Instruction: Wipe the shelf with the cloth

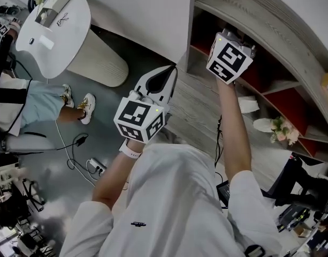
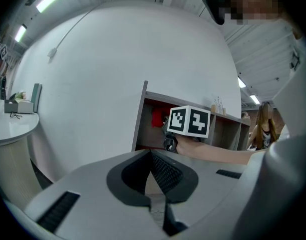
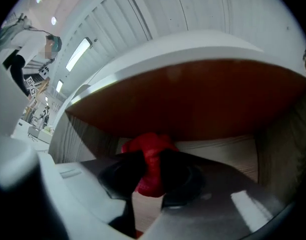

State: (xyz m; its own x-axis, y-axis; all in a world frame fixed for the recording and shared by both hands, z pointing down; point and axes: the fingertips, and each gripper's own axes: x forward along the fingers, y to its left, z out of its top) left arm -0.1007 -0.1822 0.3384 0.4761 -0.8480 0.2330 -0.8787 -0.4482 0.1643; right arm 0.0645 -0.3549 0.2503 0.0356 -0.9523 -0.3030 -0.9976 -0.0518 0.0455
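Note:
The shelf (image 1: 271, 23) is grey wood with red back panels and stands in front of me on the right. My right gripper, seen by its marker cube (image 1: 229, 58), reaches into an upper compartment, where its jaws are hidden in the head view. In the right gripper view, the right gripper (image 3: 152, 159) is shut on a bunched red cloth (image 3: 149, 151) just above the pale shelf board (image 3: 217, 151). The left gripper view shows the red cloth (image 2: 157, 118) inside that compartment. My left gripper (image 1: 172, 73) hangs outside the shelf's left end, jaws together on nothing.
A white round table (image 1: 54, 28) on a ribbed pedestal (image 1: 99, 60) stands at the far left, with a seated person (image 1: 24, 98) beside it. Cables (image 1: 83, 154) lie on the floor. A lower compartment holds white paper (image 1: 248, 105) and flowers (image 1: 284, 130).

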